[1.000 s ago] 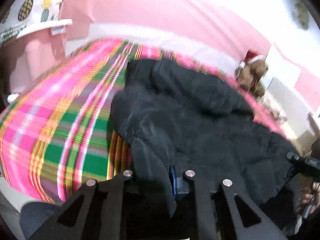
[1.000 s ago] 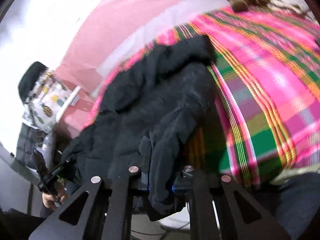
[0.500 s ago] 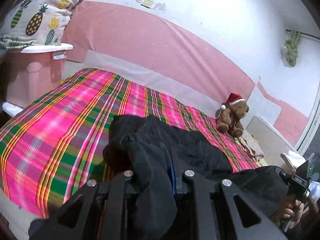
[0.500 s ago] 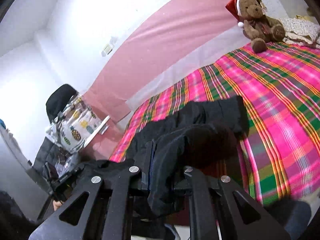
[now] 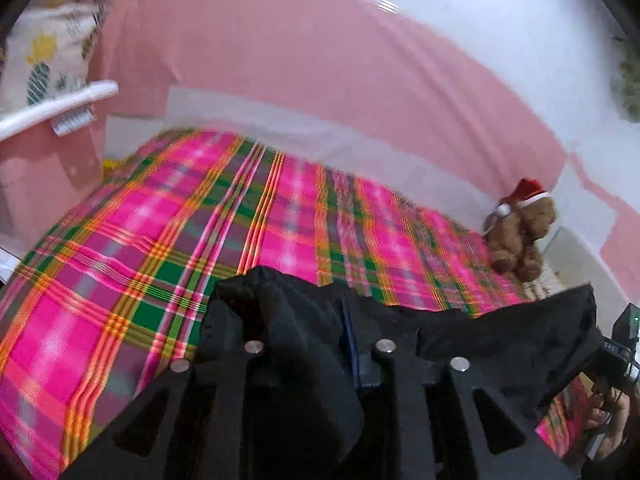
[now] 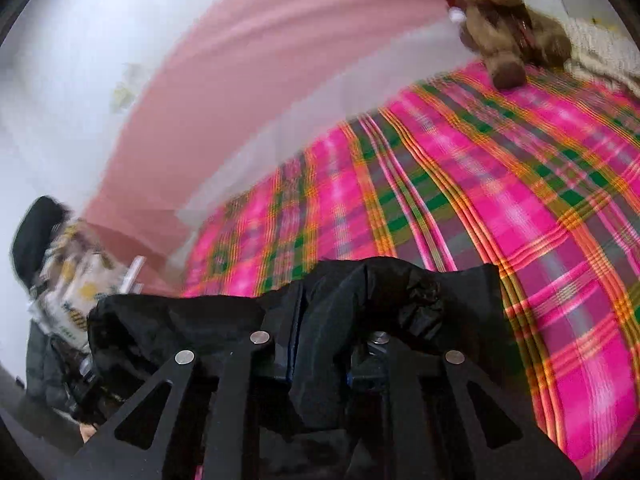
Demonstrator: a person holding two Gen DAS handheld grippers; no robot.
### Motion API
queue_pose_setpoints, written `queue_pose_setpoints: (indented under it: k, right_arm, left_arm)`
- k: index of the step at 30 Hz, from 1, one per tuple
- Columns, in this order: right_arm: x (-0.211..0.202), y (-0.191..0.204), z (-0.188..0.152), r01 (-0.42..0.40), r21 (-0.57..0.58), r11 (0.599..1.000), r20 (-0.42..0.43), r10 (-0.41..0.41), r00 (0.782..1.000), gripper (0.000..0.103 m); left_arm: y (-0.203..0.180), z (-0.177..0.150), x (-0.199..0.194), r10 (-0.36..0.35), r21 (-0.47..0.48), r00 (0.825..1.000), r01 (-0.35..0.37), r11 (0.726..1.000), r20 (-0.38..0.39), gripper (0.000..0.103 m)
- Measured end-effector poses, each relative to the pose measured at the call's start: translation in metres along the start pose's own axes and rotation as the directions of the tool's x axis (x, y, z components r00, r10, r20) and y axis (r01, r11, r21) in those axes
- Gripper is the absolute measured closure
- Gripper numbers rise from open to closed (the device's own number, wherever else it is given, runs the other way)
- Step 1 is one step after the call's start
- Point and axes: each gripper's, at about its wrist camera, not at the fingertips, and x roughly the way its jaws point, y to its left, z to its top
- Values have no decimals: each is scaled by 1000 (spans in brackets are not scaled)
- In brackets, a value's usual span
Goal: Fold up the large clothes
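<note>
A large black garment [image 5: 500,332] is stretched between my two grippers above the near edge of the bed. My left gripper [image 5: 296,320] has a bunch of the black cloth between its fingers, and its jaws are opening. In the right wrist view the same garment [image 6: 180,320] drapes over my right gripper [image 6: 324,336], whose jaws are also opening with a fold of cloth still pinched between them. The right gripper's body [image 5: 620,344] and the hand holding it show at the left wrist view's far right edge.
The bed has a pink, green and orange plaid sheet [image 5: 160,240] [image 6: 520,200]. A brown teddy bear in a red hat [image 5: 520,232] [image 6: 508,28] sits at the far corner. A pineapple-print cushion [image 5: 48,52] rests on a pink unit beside the bed.
The black garment lay spread over the bed; both grippers have raised and carried it, so it now hangs between them with the plaid sheet bare ahead. The views are motion-blurred.
</note>
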Motion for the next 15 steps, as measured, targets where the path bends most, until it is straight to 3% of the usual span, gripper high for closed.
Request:
queue_pose_setpoints:
  k: [4, 6, 12, 15]
  right_arm:
    - [62, -35, 1, 39, 76, 996, -86, -33, 996, 81]
    - [78, -49, -3, 26, 105, 994, -88, -16, 996, 81]
    - [81, -59, -9, -29, 108, 994, -70, 37, 997, 79]
    - [65, -49, -4, -59, 97, 994, -48, 64, 997, 70]
  left_arm:
    - [16, -12, 74, 39, -38, 993, -44, 998, -115, 75]
    - [22, -21, 93, 34, -55, 992, -41, 998, -122, 73]
    - [28, -29, 98, -10, -64, 997, 5, 998, -82, 71]
    - [29, -23, 92, -38, -81, 995, 31, 996, -95, 67]
